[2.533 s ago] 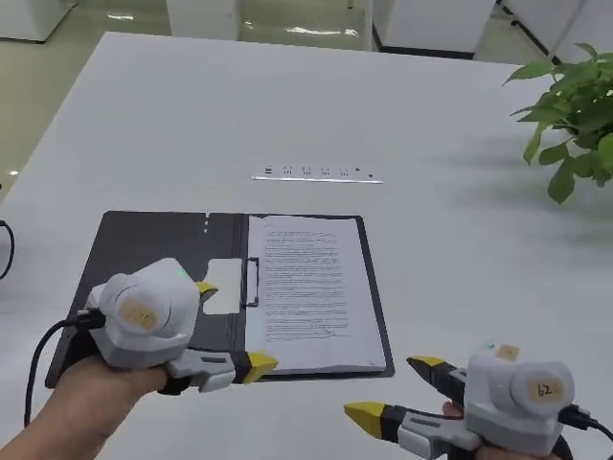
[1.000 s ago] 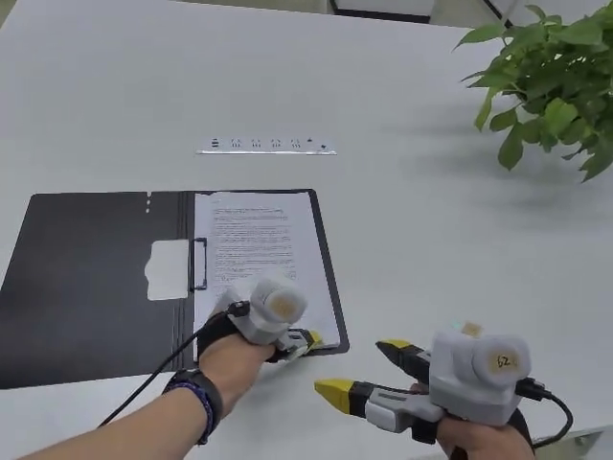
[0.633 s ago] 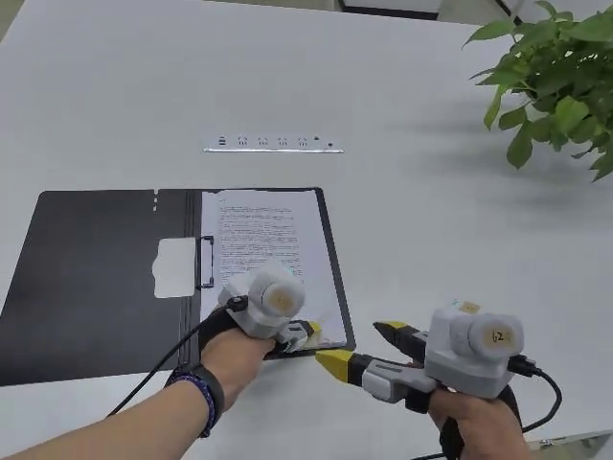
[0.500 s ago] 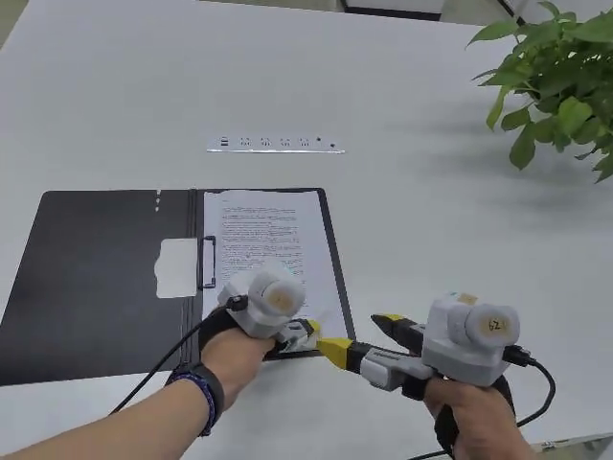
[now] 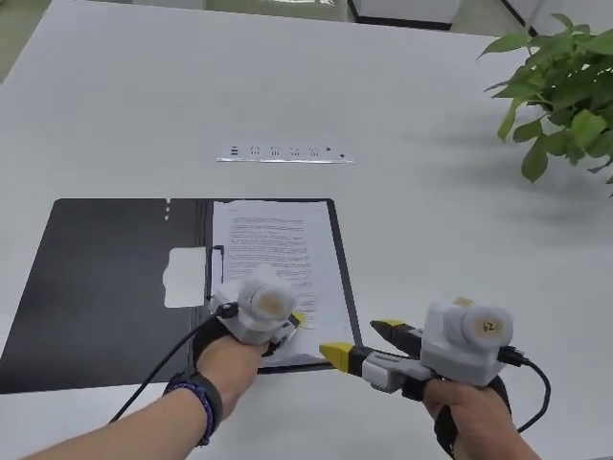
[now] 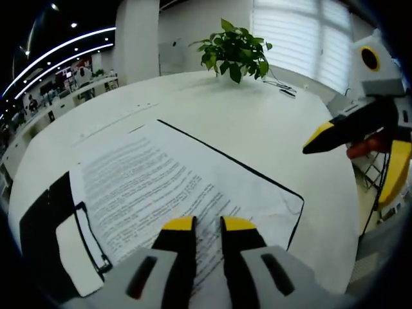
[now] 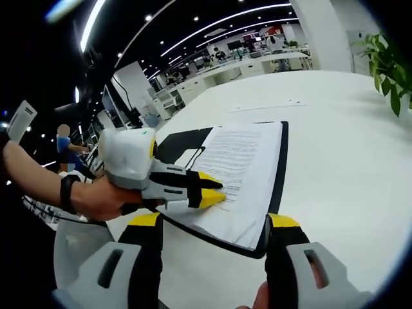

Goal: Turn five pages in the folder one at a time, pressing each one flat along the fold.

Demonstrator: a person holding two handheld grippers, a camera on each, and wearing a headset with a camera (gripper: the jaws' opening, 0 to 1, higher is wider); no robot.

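Since the pages (image 5: 283,244) are thin printed paper, we judge them light, limp and easy to crease. They are also apt to cling, so two could lift as one. The best hold looks to be the free lower right corner of the top sheet, far from the clip (image 5: 218,278), taken shallowly and swept over toward the fold. The black folder (image 5: 105,278) lies open and flat on the white table (image 5: 431,192), with the pages stacked on its right half. Its covers look stiff enough to stay put under a press.

Our left gripper (image 5: 292,321) rests its tips on the lower part of the top page, jaws drawn narrow, almost together, with nothing we can make out between them. Our right gripper (image 5: 361,342) hovers just off the folder's lower right corner, jaws spread wide and empty.

We count one folder, one stack of pages — how many sheets we cannot tell — one clip at the fold, one white card (image 5: 184,287) on the left cover, two grippers, one socket strip (image 5: 284,153) set in the table beyond, and one potted plant (image 5: 565,86) at the far right.
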